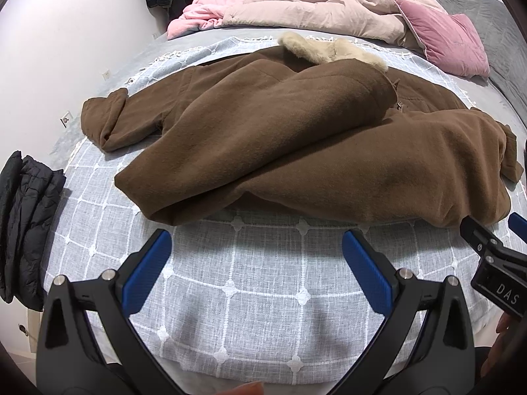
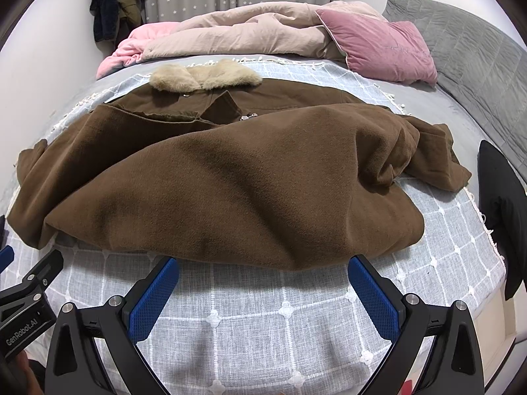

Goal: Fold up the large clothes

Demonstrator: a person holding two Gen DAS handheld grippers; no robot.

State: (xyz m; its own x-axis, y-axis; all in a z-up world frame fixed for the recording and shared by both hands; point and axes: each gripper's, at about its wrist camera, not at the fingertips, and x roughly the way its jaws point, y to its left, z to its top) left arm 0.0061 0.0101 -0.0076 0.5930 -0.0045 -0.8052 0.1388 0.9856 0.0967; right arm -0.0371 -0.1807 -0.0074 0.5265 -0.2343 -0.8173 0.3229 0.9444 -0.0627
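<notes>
- A brown coat [image 1: 296, 138] with a fur collar [image 2: 204, 74] is spread on the checked blanket [image 1: 237, 279] covering the bed, collar toward the far side and hem nearest both cameras.
- The side panels appear already folded inward, overlapping across the middle; 1 sleeve end [image 1: 105, 118] is seen poking out at the left.
- The left claw [image 1: 257, 263] is held wide and empty, just short of the hem.
- The right claw [image 2: 263, 289] is likewise spread wide with nothing between its pads, close to the hem's near edge.
- The next step is judged to be a hem-to-collar fold: the hem should be pinched at 2 well-separated points, all layers caught together.
- Both corners should be lifted evenly so the thick cloth is not skewed, and the loose sleeve is best tucked in first.
- A dark padded garment [image 1: 23, 223] lies at the bed's left edge, clear of the fold.
</notes>
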